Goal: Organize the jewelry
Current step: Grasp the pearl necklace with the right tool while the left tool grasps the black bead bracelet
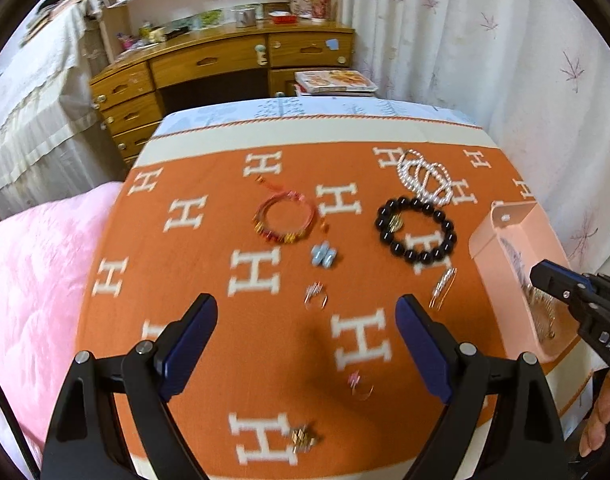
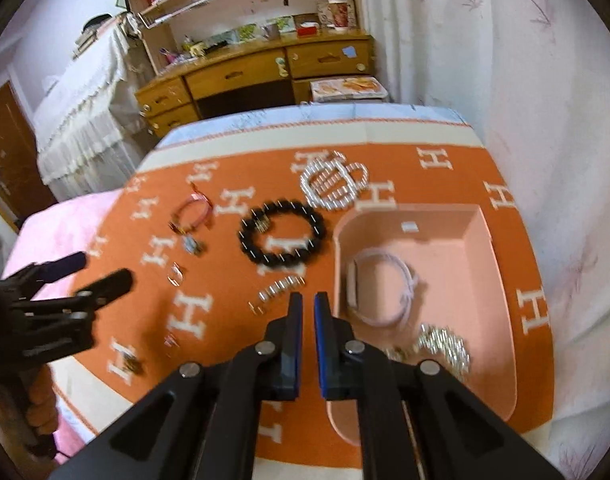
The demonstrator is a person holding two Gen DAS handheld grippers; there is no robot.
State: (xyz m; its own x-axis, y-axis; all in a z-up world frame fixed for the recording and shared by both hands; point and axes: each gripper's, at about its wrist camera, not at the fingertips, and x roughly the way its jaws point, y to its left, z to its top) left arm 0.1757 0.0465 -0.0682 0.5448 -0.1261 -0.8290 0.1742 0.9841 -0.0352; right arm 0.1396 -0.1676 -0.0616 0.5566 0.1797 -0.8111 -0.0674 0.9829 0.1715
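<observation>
Jewelry lies spread on an orange cloth [image 1: 209, 264] with white H letters. My left gripper [image 1: 307, 320] hangs open above a clear ring [image 1: 315, 300], nothing between its fingers. Farther off lie a red cord bracelet [image 1: 285, 236], small blue-grey pieces [image 1: 325, 258], a black bead bracelet [image 1: 389, 236] and a pearl bracelet [image 1: 425, 176]. My right gripper [image 2: 308, 302] is shut and empty, above the left rim of a pink tray [image 2: 465, 272]. The tray holds a white bracelet [image 2: 353, 284] and a sparkly silver piece [image 2: 445, 346]. A silver clip [image 2: 277, 290] lies just left of the right fingertips.
A pinkish ring [image 1: 359, 384] and a gold piece [image 1: 303, 438] lie near the cloth's front edge. A pink blanket [image 1: 37, 280] borders the left side, a white curtain [image 1: 485, 40] the right. A wooden desk [image 1: 225, 60] stands behind.
</observation>
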